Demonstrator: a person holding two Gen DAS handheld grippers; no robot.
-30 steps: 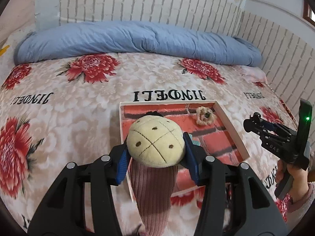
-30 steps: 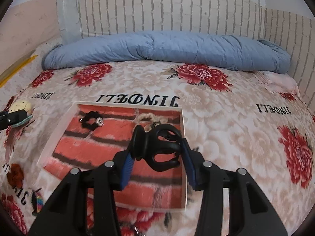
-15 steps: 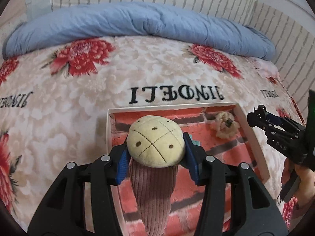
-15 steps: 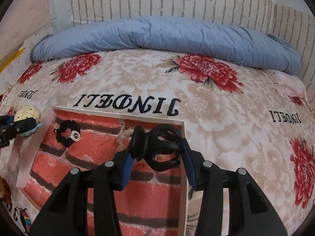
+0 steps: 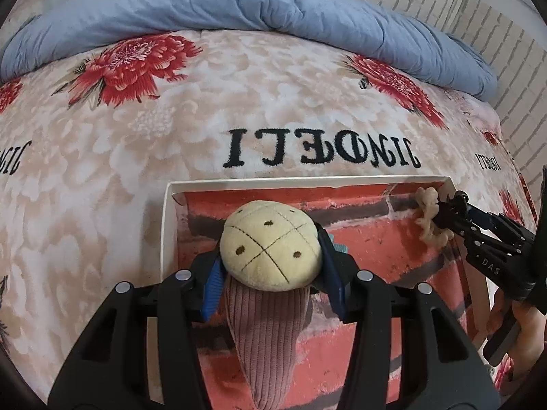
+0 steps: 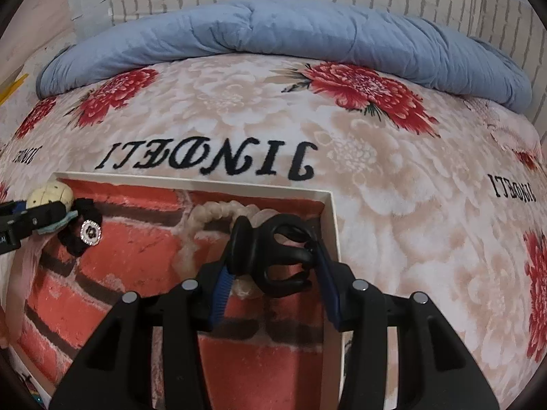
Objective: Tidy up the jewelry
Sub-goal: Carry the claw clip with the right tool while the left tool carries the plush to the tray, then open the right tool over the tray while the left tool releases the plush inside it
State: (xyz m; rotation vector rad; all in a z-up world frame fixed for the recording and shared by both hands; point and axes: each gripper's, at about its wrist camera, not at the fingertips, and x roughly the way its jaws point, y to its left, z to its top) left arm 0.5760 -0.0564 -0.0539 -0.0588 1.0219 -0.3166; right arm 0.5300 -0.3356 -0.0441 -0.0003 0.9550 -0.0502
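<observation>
In the left wrist view, the step in hand looks like delivery: the left gripper [image 5: 270,256] is clenched partway on a cream plush hair piece [image 5: 270,244] stitched with a cross and brown dots, a pink ribbed band [image 5: 270,338] hanging from it toward the camera between the two arms. The white-rimmed tray [image 5: 167,225], lined with a red brick print, lies directly below and ahead of the fingertips, resting on the flowered bedspread [image 5: 102,177]. Off to the right of this gripper, near the tray's far right corner, a beige scrunchie [image 5: 429,218] lies on the lining, partly covered by the tip of the right gripper [image 5: 454,210]. The next move probably calls for lowering the plush piece onto a bare stretch of lining and only then letting the jaws part, since the dangling band could drape over the rim. In the right wrist view, the right gripper [image 6: 273,259] is closed partway around a black claw clip [image 6: 273,256], which fills the gap between the blue pads. Just beyond and beneath the clip lies the beige scrunchie [image 6: 212,213]; left of this gripper a black scrunchie [image 6: 80,232] with a round jewelled charm sits on the lining, the left gripper [image 6: 41,212] and its plush load close beside it. The clip should likely go down in free space near the right wall, clear of the beige scrunchie.
</observation>
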